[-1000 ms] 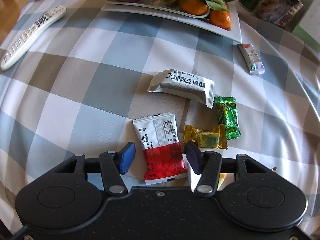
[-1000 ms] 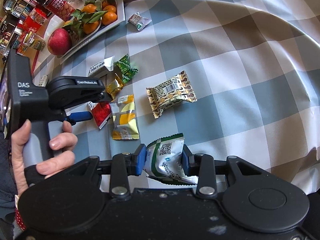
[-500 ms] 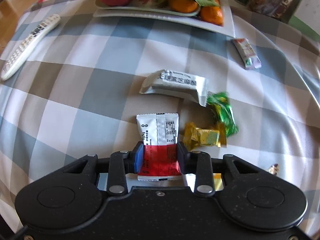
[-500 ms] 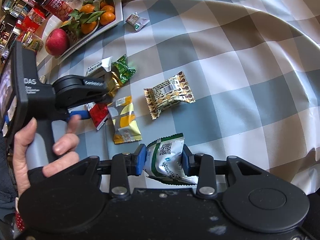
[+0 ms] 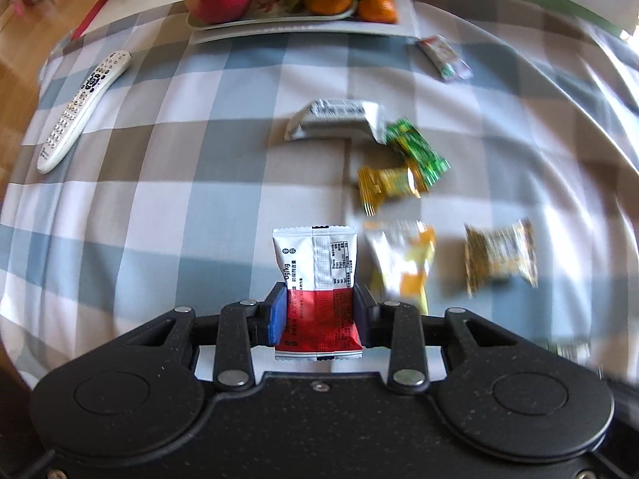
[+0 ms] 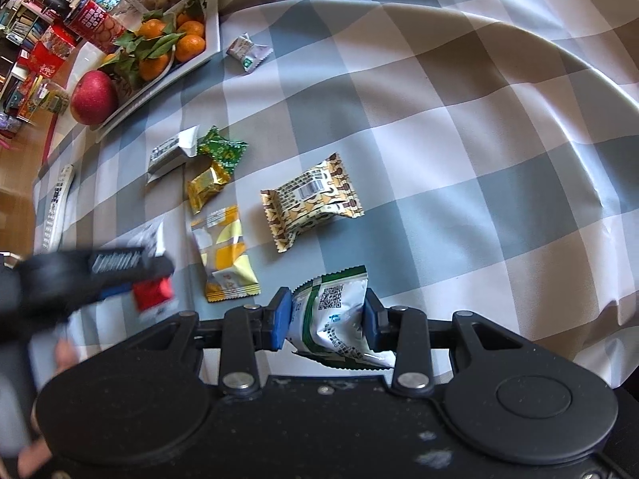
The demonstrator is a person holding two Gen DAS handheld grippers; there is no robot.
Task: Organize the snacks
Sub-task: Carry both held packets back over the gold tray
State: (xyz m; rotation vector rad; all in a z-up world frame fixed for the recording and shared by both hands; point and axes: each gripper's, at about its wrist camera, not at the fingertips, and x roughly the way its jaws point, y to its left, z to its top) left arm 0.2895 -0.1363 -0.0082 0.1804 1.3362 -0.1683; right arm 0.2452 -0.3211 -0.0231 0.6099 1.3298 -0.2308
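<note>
Risk: slip | left hand-held gripper (image 5: pixel 319 313) pinches red-and-white foil sachet (image 5: pixel 315 279) | right hand-held gripper (image 6: pixel 325 321) clamps crumpled green-white packet (image 6: pixel 333 317), lower frame | thin edge grips may slide.

Bright daylight fell across my checked tablecloth (image 6: pixel 459 127); folds cast soft shadows. Left view smeared rightward, fisheye bent edges; my left gripper (image 6: pixel 131 279) blurred.

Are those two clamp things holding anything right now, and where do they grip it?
Left hand-held gripper: red-and-white packet, pinched across its red lower half. Right hand-held gripper: green-and-white packet, by its sides.
</note>
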